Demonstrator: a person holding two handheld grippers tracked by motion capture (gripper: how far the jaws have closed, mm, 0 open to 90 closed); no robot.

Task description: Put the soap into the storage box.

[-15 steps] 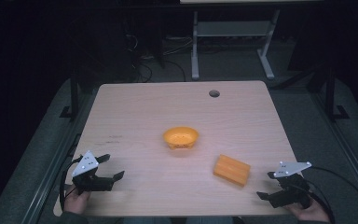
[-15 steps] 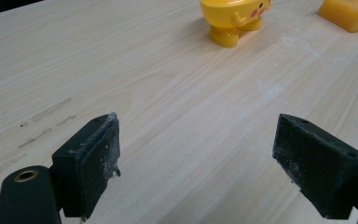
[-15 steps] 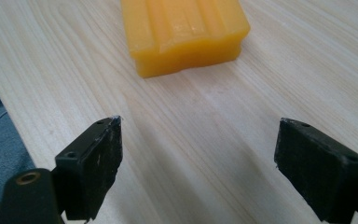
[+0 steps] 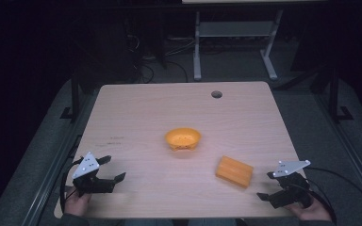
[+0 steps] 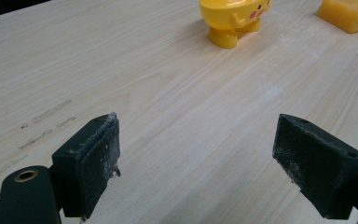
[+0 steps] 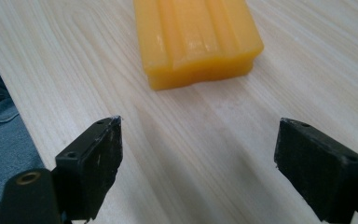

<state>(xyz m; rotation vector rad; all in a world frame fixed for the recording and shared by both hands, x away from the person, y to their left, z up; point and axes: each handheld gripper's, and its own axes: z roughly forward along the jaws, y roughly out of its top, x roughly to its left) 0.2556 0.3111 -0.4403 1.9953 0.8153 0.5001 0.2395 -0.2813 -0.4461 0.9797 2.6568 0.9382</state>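
Left gripper (image 4: pixel 111 169): held low at the near left corner of the table, its jaws wide apart with nothing between them, aimed toward the table's middle; a grey three-cornered plate sits on top.
Left hand (image 4: pixel 77 201): grips the tool from behind at the table's near edge, forearm coming in from the bottom of the high view.
Left pads (image 5: pixel 92 161): black blocks, matte, flecked with pale dust on the inner faces; bare wood shows between them in the left gripper view.
Right gripper (image 4: pixel 267 186): low at the near right corner, jaws spread wide and holding nothing, pointed left toward the block; a grey plate on top, a cable trailing off to the right.
Right hand (image 4: pixel 313 211): wraps the handle at the table's near edge.
Right pads (image 6: pixel 95 163): black, squared, cleaner than the left ones.
Orange block (image 4: pixel 234 171): flat rectangular slab, glossy and waxy, with raised lengthwise ridges and a stepped lower lip; lies near the right gripper, apart from it.
Yellow bowl (image 4: pixel 183 138): round, shiny plastic, open side up near the table's centre; the left gripper view shows small feet and a painted cartoon face on its side.
Table (image 4: pixel 136 108): pale wood grain, rounded corners, faint dark scuffs on the left, a round hole by the far edge.
Beyond: dark floor, cables, a white metal frame.
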